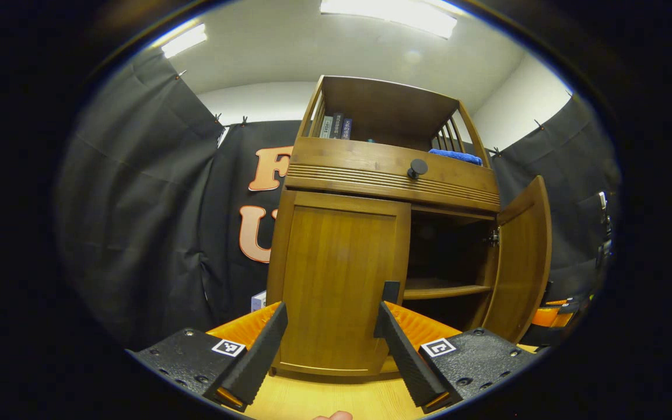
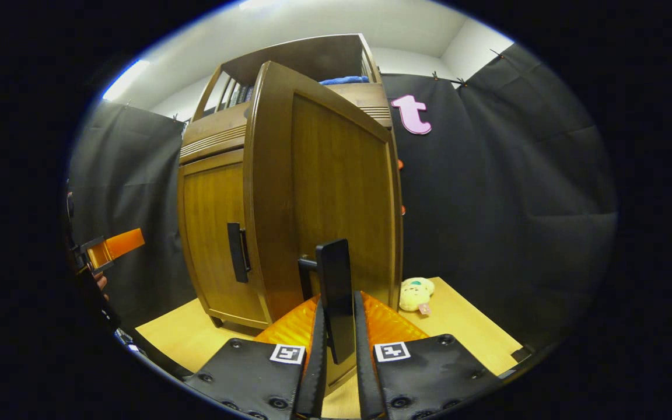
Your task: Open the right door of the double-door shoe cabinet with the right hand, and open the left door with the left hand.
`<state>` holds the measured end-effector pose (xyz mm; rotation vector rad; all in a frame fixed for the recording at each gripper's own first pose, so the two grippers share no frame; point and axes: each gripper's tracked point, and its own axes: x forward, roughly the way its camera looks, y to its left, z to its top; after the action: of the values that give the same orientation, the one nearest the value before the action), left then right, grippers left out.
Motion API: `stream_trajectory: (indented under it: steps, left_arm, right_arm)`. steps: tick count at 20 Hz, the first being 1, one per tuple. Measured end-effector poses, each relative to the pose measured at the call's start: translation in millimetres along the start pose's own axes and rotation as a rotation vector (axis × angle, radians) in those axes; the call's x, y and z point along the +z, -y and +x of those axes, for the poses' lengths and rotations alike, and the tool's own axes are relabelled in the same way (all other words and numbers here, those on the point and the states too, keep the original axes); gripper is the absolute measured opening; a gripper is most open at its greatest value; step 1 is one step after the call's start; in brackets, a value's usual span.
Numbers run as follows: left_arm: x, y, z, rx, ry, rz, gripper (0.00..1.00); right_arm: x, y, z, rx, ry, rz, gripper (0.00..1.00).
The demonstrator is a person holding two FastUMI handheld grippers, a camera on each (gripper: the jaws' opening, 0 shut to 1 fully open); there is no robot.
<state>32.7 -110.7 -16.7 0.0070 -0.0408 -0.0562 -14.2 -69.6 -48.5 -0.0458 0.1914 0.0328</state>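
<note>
Your right claw (image 2: pixel 336 326) pinches the right door's handle (image 2: pixel 335 291), door swung open. Your left claw (image 1: pixel 331 326) is spread before the closed left door (image 1: pixel 342 280), its handle (image 1: pixel 391 291) at 1 o'clock.

The shoe cabinet (image 1: pixel 371 169) was of brown wood with a visible grain and a soft satin sheen; its closed left door (image 1: pixel 336 280) and open right door (image 2: pixel 336 175) had the same smooth varnished finish, and the drawer front (image 1: pixel 394 175) carried fine ribbed grooves under a matt dark round knob (image 1: pixel 417 168). The right door's handle (image 2: pixel 335 291) was a smooth, slightly glossy dark bar. The floor (image 1: pixel 336 396) looked like pale, smooth wood. The booth's wall (image 1: pixel 137 204) was matt cloth hanging in folds. A folded towel (image 1: pixel 455 156) looked like soft, nubby cloth, and the plush toy (image 2: pixel 416 293) was fuzzy fabric. The ceiling (image 1: pixel 312 52) was flat matt white.
</note>
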Motion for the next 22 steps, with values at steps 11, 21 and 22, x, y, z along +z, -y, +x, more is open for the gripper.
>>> stream_trajectory:
  steps: [11, 21, 22]
  left_arm:
    - [-3.3, 16.8, -4.5, -0.021, -0.004, 0.005, 0.95]
    - [-0.2, 16.4, -4.6, -0.017, 0.002, 0.010, 0.95]
    - [0.1, 15.7, -4.8, -0.014, 0.002, 0.012, 0.95]
  right_arm:
    - [4.7, 75.9, -12.9, -0.154, 0.007, -0.041, 0.35]
    - [4.5, 124.0, -21.3, -0.026, -0.028, -0.006, 0.23]
    - [5.6, 129.5, -20.8, -0.006, -0.031, -0.004, 0.13]
